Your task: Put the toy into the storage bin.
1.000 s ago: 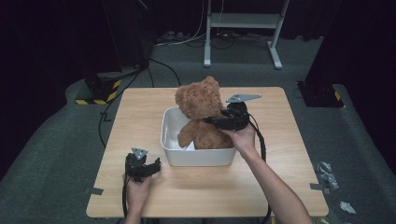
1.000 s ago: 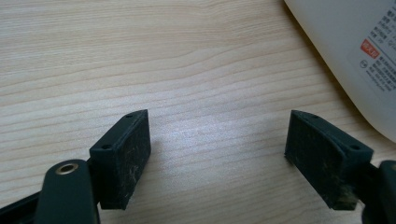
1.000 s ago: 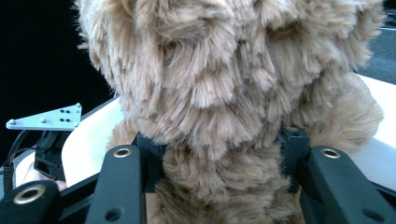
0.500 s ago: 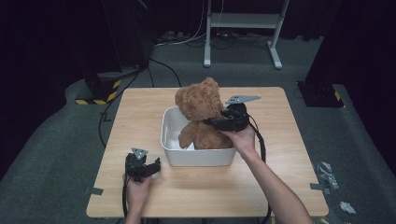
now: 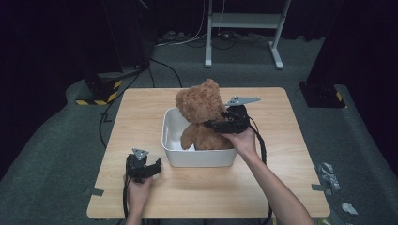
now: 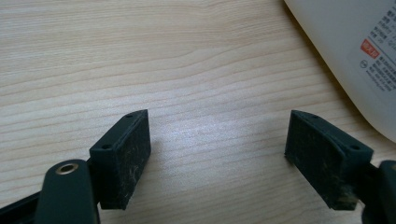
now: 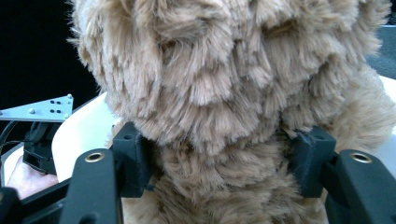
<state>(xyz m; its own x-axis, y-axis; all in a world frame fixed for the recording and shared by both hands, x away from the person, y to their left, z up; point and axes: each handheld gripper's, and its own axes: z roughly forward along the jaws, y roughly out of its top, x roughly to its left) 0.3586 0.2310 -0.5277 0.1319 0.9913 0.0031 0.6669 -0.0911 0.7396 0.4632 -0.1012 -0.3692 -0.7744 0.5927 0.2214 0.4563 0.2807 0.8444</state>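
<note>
A brown teddy bear [image 5: 199,105] sits upright in a white plastic bin [image 5: 199,158] at the middle of the wooden table [image 5: 281,122]. My right gripper [image 5: 213,125] reaches in from the right and is shut on the bear's neck. In the right gripper view the two jaws press into the fur on either side, under the head of the bear [image 7: 224,84], with the right gripper [image 7: 224,158] centred on the neck. My left gripper [image 5: 152,165] rests low on the table by the bin's front left corner. The left gripper [image 6: 217,154] is open over bare wood, with the bin [image 6: 355,56] to its right.
Bare tabletop lies all around the bin. On the dark floor behind the table stand a metal frame [image 5: 244,28], trailing cables [image 5: 164,70] and a black block with yellow stripes [image 5: 101,91]. Crumpled scraps [image 5: 328,171] lie on the floor at right.
The bear and my right gripper have sunk slightly lower into the bin. The left gripper has stayed in place.
</note>
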